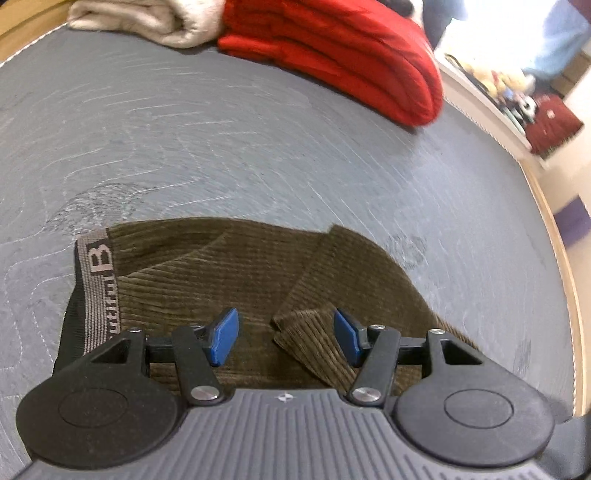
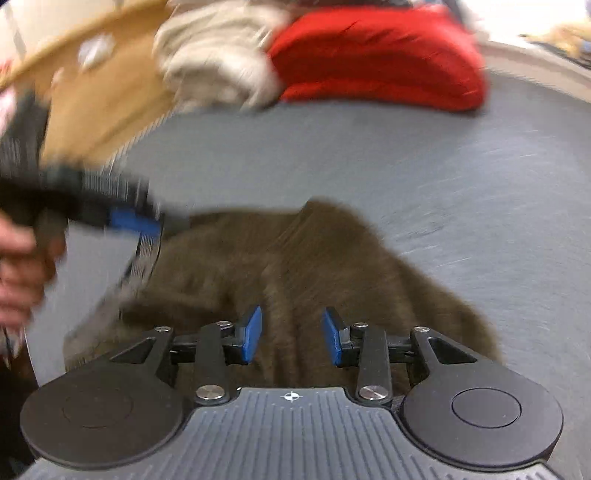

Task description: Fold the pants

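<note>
Brown corduroy pants (image 1: 229,273) lie partly folded on the grey quilted surface (image 1: 221,140), with a grey elastic waistband (image 1: 98,284) marked "B" at the left. My left gripper (image 1: 285,338) is open just above the pants, its blue pads on either side of a folded-over flap (image 1: 314,332). In the right wrist view the pants (image 2: 295,266) are blurred. My right gripper (image 2: 291,336) is open and empty low over them. The left gripper (image 2: 125,218) shows there too, at the waistband end, held by a hand.
A folded red garment (image 1: 340,55) and a cream folded cloth (image 1: 147,18) lie at the far edge of the surface. A wooden rim (image 1: 554,236) borders it on the right, with a white shelf (image 1: 491,107) of clutter beyond. The right wrist view is motion-blurred.
</note>
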`<state>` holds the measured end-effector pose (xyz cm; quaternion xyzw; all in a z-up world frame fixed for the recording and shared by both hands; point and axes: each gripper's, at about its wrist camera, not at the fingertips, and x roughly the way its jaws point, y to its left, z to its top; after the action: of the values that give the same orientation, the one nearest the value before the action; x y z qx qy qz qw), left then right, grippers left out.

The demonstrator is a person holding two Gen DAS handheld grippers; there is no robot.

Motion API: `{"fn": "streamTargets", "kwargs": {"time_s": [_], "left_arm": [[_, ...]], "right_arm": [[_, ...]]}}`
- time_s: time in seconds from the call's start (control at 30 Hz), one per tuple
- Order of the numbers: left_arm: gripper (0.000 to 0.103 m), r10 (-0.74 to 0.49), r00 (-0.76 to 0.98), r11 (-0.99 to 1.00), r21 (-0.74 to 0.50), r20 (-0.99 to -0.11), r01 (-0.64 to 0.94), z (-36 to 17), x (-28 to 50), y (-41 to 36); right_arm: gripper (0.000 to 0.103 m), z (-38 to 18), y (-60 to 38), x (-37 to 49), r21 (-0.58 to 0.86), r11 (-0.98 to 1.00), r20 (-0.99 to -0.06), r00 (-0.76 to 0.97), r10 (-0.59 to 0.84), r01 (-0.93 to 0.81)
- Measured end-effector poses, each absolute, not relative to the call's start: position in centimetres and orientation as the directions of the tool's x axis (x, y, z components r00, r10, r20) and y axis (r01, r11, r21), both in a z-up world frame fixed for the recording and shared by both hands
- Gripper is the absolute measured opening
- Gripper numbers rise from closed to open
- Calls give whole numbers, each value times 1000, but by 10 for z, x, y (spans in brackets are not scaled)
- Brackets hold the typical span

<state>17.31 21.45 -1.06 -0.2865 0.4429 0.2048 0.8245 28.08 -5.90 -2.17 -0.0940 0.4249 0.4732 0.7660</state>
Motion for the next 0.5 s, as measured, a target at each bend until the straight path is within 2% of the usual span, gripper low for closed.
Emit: {"fn": "streamTargets", "kwargs": {"time_s": [0.17, 0.37, 0.4, 0.47, 0.5], "left_arm": [[63, 88, 511, 738, -289, -855, -611, -15, 176, 221], [63, 109, 497, 738, -265, -861, -620, -20, 176, 225], [63, 113, 494, 738, -259, -862, -622, -21, 177, 225], [63, 122, 485, 738, -247, -866, -627, -22, 177, 225], [63, 125, 482, 739, -242, -867, -628, -23, 178, 225]], "right_arm": [[39, -56, -9, 276, 161, 503, -823, 167, 544, -849], [41, -73, 24, 279, 172, 433, -840, 97, 533, -885], [40, -75, 29, 280, 163, 430, -847, 98, 522, -888], [30, -80, 37, 284, 151, 437, -857, 103, 505, -886], [20, -80, 38, 286, 155, 439, -858, 100, 504, -885]]}}
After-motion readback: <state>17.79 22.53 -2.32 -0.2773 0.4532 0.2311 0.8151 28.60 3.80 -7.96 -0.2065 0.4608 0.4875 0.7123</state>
